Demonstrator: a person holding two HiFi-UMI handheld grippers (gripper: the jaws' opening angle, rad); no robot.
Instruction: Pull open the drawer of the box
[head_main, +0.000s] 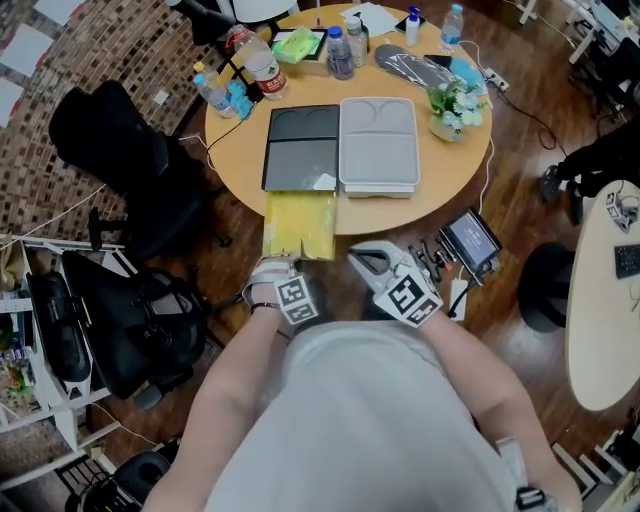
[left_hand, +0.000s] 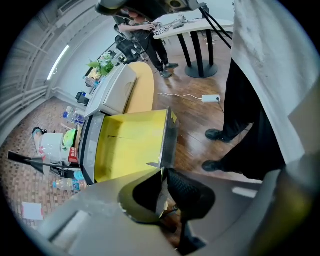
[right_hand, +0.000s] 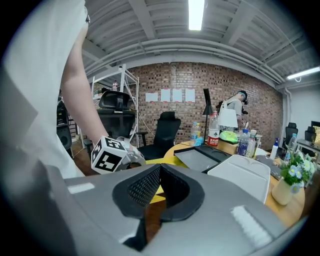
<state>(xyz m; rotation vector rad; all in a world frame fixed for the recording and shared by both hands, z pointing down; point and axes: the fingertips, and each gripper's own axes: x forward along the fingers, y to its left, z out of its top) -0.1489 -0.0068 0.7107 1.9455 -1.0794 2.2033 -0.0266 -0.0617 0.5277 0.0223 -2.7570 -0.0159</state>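
A dark flat box (head_main: 300, 150) lies on the round wooden table (head_main: 450, 165). Its yellow drawer (head_main: 298, 222) stands pulled out past the table's edge toward me. My left gripper (head_main: 279, 260) is at the drawer's front edge. In the left gripper view the drawer (left_hand: 130, 145) shows its bare yellow floor, and the left gripper (left_hand: 163, 172) is shut on the thin front lip. My right gripper (head_main: 362, 258) hovers just right of the drawer's front with its jaws together and nothing in them. In the right gripper view, the right gripper (right_hand: 159, 170) points across toward the left gripper's marker cube (right_hand: 110, 155).
A grey lidded tray (head_main: 378, 140) lies against the box's right side. Bottles (head_main: 262, 62), a green tub and a flower pot (head_main: 455, 105) crowd the table's far half. A black office chair (head_main: 130, 150) stands left, and a small screen (head_main: 472, 240) with cables lies on the floor right.
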